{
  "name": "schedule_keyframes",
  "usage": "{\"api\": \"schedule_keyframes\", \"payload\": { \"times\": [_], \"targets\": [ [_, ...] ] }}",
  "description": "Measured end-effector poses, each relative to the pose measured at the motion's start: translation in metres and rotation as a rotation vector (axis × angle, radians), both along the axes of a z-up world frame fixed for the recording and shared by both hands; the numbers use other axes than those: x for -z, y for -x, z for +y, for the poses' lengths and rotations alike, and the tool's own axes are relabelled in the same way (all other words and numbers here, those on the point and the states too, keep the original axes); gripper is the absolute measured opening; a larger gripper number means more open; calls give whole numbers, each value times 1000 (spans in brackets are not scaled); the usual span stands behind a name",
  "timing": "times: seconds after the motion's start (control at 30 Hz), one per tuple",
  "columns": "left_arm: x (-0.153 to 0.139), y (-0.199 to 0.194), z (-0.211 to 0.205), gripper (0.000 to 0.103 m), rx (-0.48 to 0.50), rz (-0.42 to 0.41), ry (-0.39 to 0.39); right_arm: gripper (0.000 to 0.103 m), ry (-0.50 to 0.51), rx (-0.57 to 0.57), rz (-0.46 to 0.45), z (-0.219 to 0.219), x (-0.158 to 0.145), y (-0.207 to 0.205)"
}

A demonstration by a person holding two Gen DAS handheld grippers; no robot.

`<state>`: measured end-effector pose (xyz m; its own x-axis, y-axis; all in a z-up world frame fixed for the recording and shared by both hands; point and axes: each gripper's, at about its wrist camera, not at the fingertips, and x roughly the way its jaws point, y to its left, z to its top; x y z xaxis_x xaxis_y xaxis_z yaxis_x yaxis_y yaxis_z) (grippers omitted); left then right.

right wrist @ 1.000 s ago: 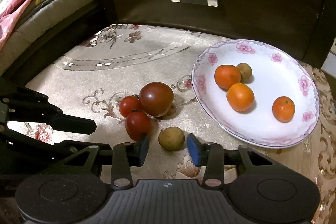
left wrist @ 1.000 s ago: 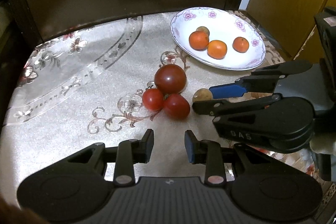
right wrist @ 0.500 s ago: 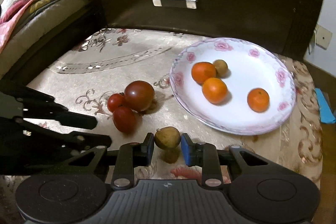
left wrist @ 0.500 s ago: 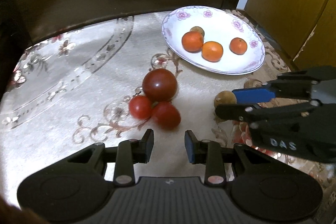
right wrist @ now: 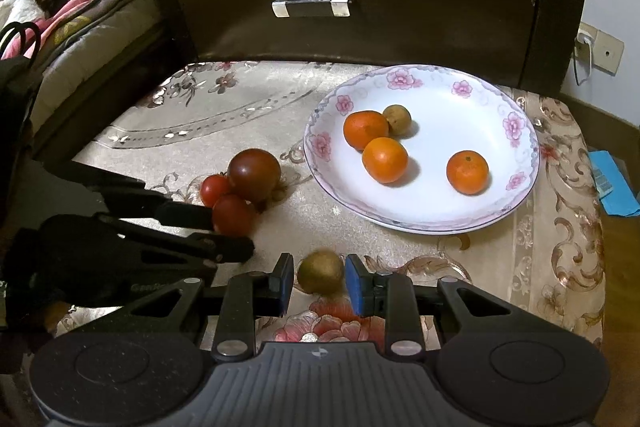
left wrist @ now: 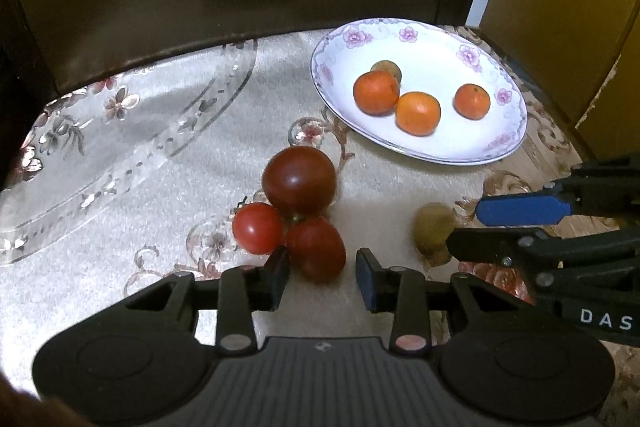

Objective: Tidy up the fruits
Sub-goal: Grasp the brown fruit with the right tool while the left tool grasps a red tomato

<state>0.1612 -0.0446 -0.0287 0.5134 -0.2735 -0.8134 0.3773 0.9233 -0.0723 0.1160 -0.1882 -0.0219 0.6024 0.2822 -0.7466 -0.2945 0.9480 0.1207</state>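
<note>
Floral tablecloth [right wrist: 224,115] carries a flowered plate [right wrist: 460,215] at far right. Right gripper [right wrist: 320,281] pinches a small brown fruit [right wrist: 320,271]; left gripper [left wrist: 322,277], jaws apart, frames a near tomato [left wrist: 318,247].

Three tomatoes [left wrist: 298,211] cluster touching near the middle of the cloth-covered table: one large and dark red, two smaller and brighter; a small brown fruit [right wrist: 320,271] sits toward the near edge; the flowered white plate [right wrist: 516,187] by the far right corner holds three oranges [right wrist: 384,159] and another brown fruit [right wrist: 397,119].
</note>
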Motion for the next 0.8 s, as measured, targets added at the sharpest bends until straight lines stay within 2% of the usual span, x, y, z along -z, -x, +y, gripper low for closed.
{"api": "schedule_keyframes", "payload": {
  "times": [0.17,0.27,0.63,0.8],
  "targets": [
    [1,-3,-1,44,-3,-13,-5,22,1,0,3,1,0,0],
    [1,-1,-2,40,2,-27,-20,22,5,3,7,1,2,-1],
    [-5,7,12,39,6,-22,-26,24,-20,-2,4,4,1,-7],
    [-4,11,18,39,12,-11,-32,26,-30,-46,9,18,4,-11]
  ]
}}
